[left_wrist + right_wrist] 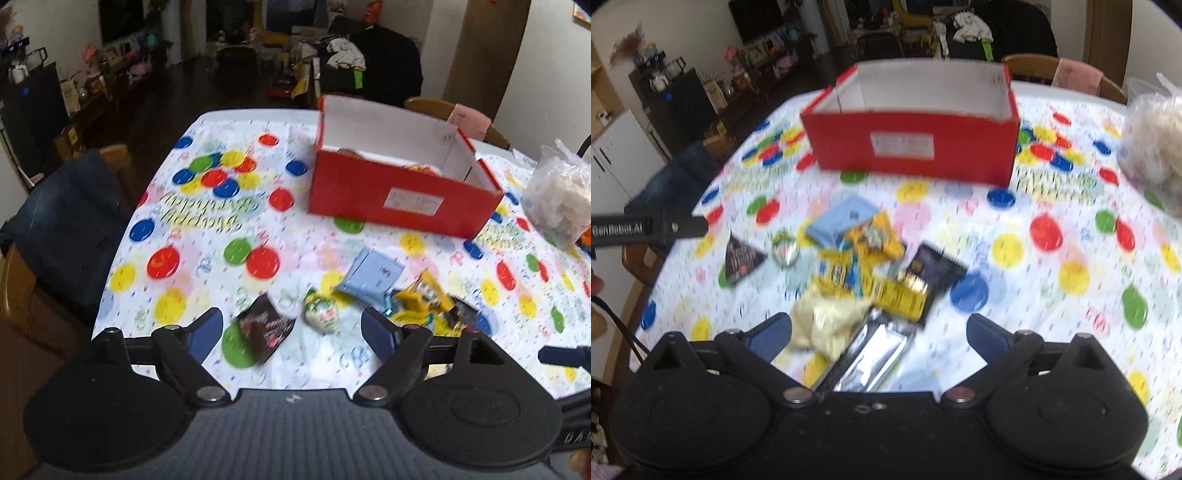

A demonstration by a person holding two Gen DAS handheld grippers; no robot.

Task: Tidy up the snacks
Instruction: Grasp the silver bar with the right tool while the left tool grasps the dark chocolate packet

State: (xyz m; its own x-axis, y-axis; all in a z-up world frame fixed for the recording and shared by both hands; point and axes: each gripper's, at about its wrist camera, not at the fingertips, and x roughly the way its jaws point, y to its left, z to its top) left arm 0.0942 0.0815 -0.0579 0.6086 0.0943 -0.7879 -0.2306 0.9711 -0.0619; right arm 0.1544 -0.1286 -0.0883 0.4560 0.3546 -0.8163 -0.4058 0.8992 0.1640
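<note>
A red open box (399, 199) stands on the dotted tablecloth, with a few snacks inside; it also shows in the right wrist view (912, 147). Loose snacks lie in front of it: a dark triangular pack (266, 328) (742, 260), a round green-white sweet (321, 312) (785, 251), a light blue pack (369, 273) (842, 219), yellow packs (421, 299) (875, 240), a black pack (934, 269), a pale yellow pack (827, 321) and a silver wrapper (875, 358). My left gripper (293, 336) is open above the dark pack and sweet. My right gripper (879, 339) is open over the pale pack and silver wrapper.
A clear plastic bag of pale items (561, 199) (1156, 144) sits at the table's right. Wooden chairs stand at the far side (454, 114) and left (55, 221), one draped with dark cloth. The table edge runs along the left.
</note>
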